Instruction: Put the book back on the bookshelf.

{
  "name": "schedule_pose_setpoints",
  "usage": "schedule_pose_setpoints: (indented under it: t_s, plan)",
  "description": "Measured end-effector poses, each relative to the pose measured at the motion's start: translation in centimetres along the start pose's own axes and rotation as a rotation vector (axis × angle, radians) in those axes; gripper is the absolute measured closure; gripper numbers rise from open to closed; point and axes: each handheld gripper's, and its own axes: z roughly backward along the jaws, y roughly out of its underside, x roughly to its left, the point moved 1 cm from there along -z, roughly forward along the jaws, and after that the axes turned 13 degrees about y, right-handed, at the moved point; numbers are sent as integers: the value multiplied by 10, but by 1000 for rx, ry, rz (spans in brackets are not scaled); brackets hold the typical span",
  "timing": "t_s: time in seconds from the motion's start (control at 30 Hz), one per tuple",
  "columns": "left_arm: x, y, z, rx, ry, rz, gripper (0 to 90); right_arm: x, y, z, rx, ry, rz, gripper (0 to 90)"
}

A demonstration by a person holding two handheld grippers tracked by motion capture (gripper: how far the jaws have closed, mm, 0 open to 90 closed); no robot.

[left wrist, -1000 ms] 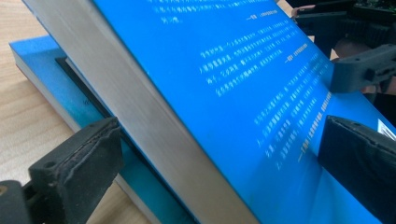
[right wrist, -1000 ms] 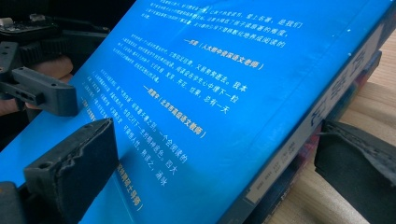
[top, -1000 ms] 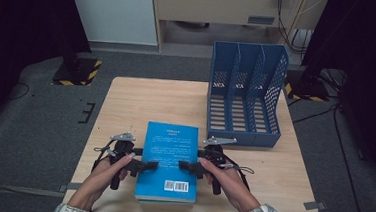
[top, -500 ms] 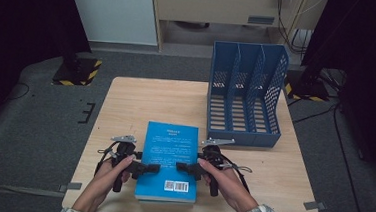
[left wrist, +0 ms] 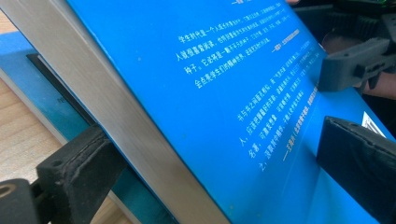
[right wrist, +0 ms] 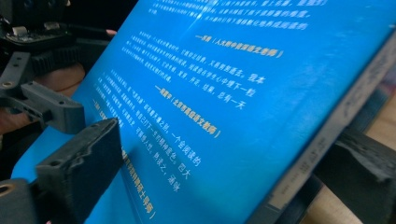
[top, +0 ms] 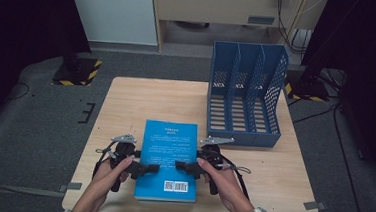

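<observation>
A thick paperback book with a bright blue cover printed in pale text point(top: 167, 160) lies back cover up, with a white barcode panel at its near end, on the near middle of a light wooden desk point(top: 126, 101). A person's two forearms come in from the near edge, each hand holding a black tool with tongs.

The left tongs point(top: 147, 169) reach in from the book's left side. In the left gripper view one jaw sits under the grey page edge and the other over the blue cover point(left wrist: 224, 93), with the book between them; the pads look set against it, clamped on the book.

The right tongs point(top: 186, 166) reach in from the book's right side. In the right gripper view one jaw lies on top of the blue cover point(right wrist: 224, 102) and the other sits beneath the book's edge. These jaws have just been closing a little with the book between them, and they appear pressed on it.

A blue perforated plastic file rack with three upright slots point(top: 245, 90) stands on the far right of the desk, apart from the book
</observation>
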Motion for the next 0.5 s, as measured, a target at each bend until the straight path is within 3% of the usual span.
schedule_pose_setpoints:
  t_s: [0.07,0.13,0.27,0.5]
  plan:
    - [-1,-1,2,2,-8,0,9,0,-2,1,-18,4,5,71]
    - [-2,-3,5,-26,-24,-8,41,0,-4,2,-28,7,12,80]
    - [-4,-11,7,-16,-51,-28,62,1,-10,3,-49,19,17,96]
    - [-7,-21,8,-15,-91,-55,73,1,-17,3,-42,33,33,101]
